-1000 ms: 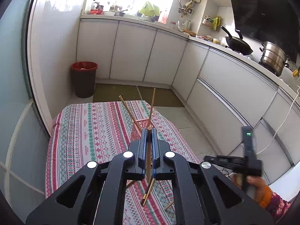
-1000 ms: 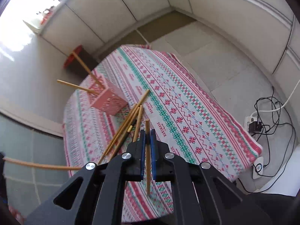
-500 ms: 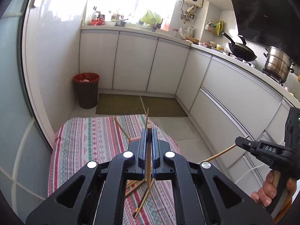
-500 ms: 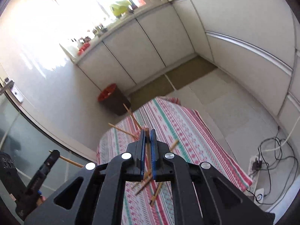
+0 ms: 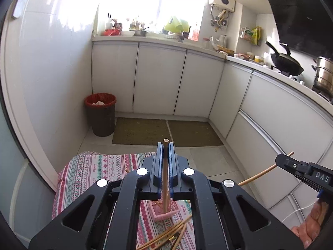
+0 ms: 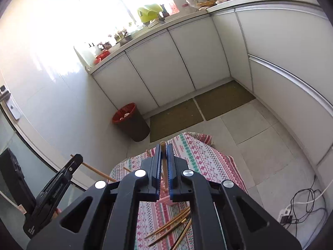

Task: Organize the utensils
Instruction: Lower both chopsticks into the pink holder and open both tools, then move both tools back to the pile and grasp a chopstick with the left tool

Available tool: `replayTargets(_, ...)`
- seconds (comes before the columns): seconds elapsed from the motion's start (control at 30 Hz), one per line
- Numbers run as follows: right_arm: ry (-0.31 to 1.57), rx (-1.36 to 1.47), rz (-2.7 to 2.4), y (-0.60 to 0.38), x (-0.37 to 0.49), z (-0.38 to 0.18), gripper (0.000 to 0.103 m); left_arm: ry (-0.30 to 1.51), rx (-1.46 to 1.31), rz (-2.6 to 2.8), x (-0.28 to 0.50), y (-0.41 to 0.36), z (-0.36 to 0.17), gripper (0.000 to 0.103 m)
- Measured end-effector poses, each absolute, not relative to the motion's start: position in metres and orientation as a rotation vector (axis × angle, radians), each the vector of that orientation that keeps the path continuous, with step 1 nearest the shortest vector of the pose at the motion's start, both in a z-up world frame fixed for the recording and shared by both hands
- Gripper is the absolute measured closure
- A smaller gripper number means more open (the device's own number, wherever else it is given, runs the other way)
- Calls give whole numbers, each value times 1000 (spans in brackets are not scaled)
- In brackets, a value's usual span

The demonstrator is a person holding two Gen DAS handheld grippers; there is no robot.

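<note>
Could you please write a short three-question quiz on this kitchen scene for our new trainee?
1. True or false: the left gripper is shut on a chopstick.
2. What does the right gripper hold? A) spoon B) chopstick C) nothing
3. Where do the loose chopsticks lie?

Key:
1. True; its jaws clamp the stick.
2. B; a chopstick stands between its closed jaws.
3. On the patterned tablecloth, beside the pink holder.

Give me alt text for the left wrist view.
The left gripper is shut on a wooden chopstick above a pink slotted holder on a striped patterned tablecloth. Loose wooden chopsticks lie nearby; the right gripper holds another.
</note>
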State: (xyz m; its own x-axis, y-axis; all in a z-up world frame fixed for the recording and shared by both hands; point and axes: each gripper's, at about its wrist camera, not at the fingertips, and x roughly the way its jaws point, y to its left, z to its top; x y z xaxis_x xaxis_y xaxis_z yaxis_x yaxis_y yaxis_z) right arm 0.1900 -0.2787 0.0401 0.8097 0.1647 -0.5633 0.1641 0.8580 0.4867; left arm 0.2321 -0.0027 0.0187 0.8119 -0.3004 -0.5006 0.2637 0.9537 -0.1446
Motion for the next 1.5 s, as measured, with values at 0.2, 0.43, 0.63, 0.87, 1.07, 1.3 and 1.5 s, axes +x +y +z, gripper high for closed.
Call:
replayTargets(0.2,688,524,22,-266,226,7,98,633,-76,-290,263,-5,-29,98)
replayTargets(0.43,715,497,44,-250,246,-11,98,593,-118,-289,259,12,-32,98)
replayTargets(0.63,722,464,49,-235,253,-13,98,580,-170,-281,246,30,-21,98)
replayTargets(0.87,728,380,63,-204,261,-29,93,597,-129,-252,239,36,-27,91)
replayTargets(1.07,620,254,-72,-200,223,-18,52,600,-57,-224,214,27,-32,63)
replayTargets(1.3,561,102,-190,-198,169,-13,45,614,-32,-218,182,22,-38,57)
replayTargets(1.5,565,72,-220,-193,138,-18,36,597,-27,-224,156,22,-37,36)
